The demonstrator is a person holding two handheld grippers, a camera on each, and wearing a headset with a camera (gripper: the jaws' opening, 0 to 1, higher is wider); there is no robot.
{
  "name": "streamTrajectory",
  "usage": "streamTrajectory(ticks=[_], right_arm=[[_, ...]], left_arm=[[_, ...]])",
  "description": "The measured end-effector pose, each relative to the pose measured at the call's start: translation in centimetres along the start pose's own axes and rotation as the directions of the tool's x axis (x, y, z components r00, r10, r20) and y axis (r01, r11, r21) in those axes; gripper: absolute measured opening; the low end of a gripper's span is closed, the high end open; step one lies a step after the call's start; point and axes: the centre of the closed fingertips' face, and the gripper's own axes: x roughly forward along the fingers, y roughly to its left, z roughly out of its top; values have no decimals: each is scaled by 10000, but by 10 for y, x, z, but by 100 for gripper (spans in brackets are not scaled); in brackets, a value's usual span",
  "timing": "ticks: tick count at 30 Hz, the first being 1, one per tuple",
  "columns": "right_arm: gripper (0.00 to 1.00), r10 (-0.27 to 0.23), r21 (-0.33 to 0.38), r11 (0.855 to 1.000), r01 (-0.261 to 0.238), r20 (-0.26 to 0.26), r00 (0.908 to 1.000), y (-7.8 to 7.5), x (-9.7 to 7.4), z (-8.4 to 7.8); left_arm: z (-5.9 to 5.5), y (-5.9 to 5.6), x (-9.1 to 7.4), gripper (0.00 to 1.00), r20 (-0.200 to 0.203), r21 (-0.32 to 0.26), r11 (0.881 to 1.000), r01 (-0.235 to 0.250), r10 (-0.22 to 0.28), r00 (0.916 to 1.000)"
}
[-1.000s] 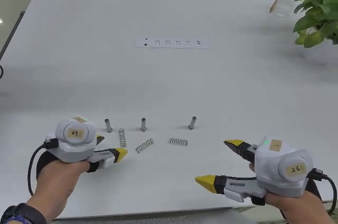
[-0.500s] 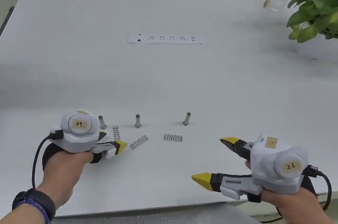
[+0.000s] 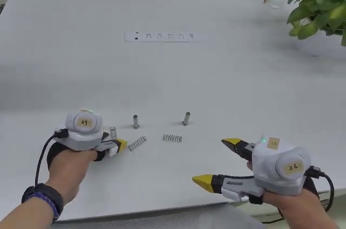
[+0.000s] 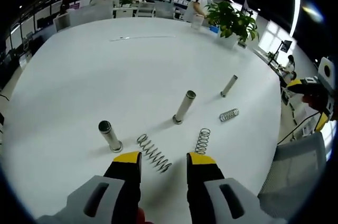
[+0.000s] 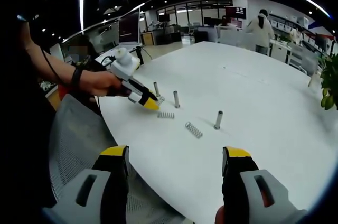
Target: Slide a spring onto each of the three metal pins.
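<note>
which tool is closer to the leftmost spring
Left. The left tool has its open jaws right at the leftmost spring; the right tool hangs far off to its right.

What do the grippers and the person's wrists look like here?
Both the left gripper and right gripper have rounded white bodies, black jaws with yellow tips, tan stickers with handwritten numbers, and a black cable each. A dark wristband is on the left wrist.

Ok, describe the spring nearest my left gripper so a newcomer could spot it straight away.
On the white table, look near the front edge, at the row of three pins. The spring lies right at the yellow tips of the left gripper, beside the end pin. The other two springs lie farther along the row.
</note>
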Motion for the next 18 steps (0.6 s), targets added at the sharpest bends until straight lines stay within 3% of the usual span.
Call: streamTrajectory(ticks=[5,9,12,18], right_arm=[[71,-29,7,10000,29,-64,10000,-1,-1,-2],[71,-37,48,10000,37,-65,10000,-1,-2,-4],[71,-25,59,10000,26,-69,10000,0,-2,-4],[70,-37,81,10000,37,-9,10000,0,-1,-3]], left_arm=[[-1,-4,5,21,-85,227,9996,-142,144,9999],[-2,-7,3,15,-214,770,9965,-329,346,9992],[-3,-2,2,11,-319,1075,9931,-465,502,9982],[-4,3,0,4,-396,1139,9918,-578,627,9972]])
